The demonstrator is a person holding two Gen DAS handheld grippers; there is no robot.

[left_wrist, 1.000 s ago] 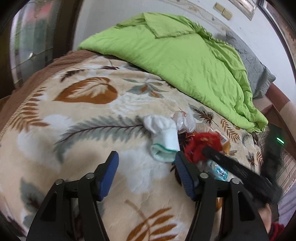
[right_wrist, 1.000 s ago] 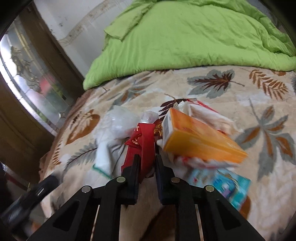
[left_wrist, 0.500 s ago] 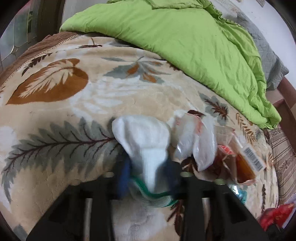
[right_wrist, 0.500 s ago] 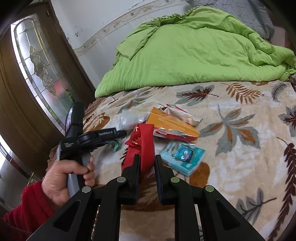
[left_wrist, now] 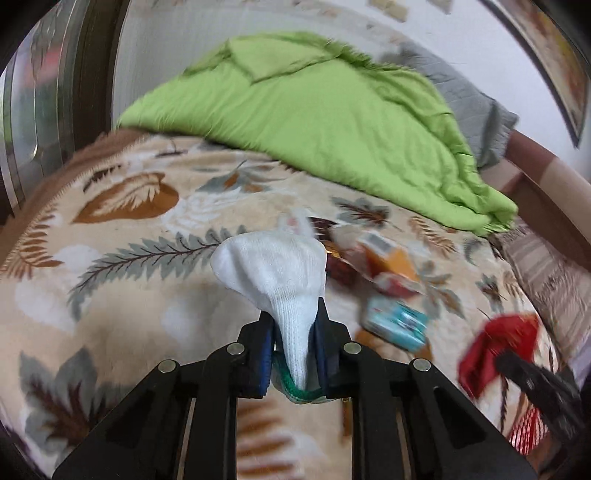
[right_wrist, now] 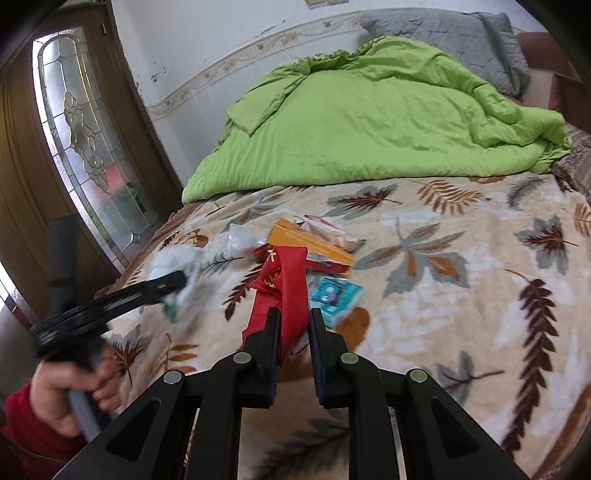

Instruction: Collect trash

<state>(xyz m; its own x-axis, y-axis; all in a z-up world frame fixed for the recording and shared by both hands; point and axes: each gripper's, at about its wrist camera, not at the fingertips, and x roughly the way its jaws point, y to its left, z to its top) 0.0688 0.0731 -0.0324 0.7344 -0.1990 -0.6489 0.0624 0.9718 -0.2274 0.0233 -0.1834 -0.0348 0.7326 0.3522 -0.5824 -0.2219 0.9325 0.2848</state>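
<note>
A white sock (left_wrist: 273,266) with a green cuff stands between the blue pads of my left gripper (left_wrist: 293,314). The jaws are closing and the pads press its sides; the sock is lifted off the blanket. In the right wrist view the same left gripper (right_wrist: 173,280) is blurred at the left. My right gripper (right_wrist: 294,314) is shut on a red wrapper (right_wrist: 284,277), which hangs above the bed. On the blanket beyond lie an orange box (right_wrist: 310,243), a teal packet (right_wrist: 332,295) and a clear plastic bag (right_wrist: 240,240).
A leaf-patterned blanket (right_wrist: 461,314) covers the bed. A green duvet (right_wrist: 369,122) and a grey pillow (right_wrist: 443,33) lie at the far end. A wooden door with patterned glass (right_wrist: 85,140) stands on the left. A hand (right_wrist: 66,398) in a red sleeve holds the left gripper's handle.
My left gripper reached the sock, closed on it and pulled back with it raised. My right gripper drew back from the trash pile, still holding the red wrapper.
</note>
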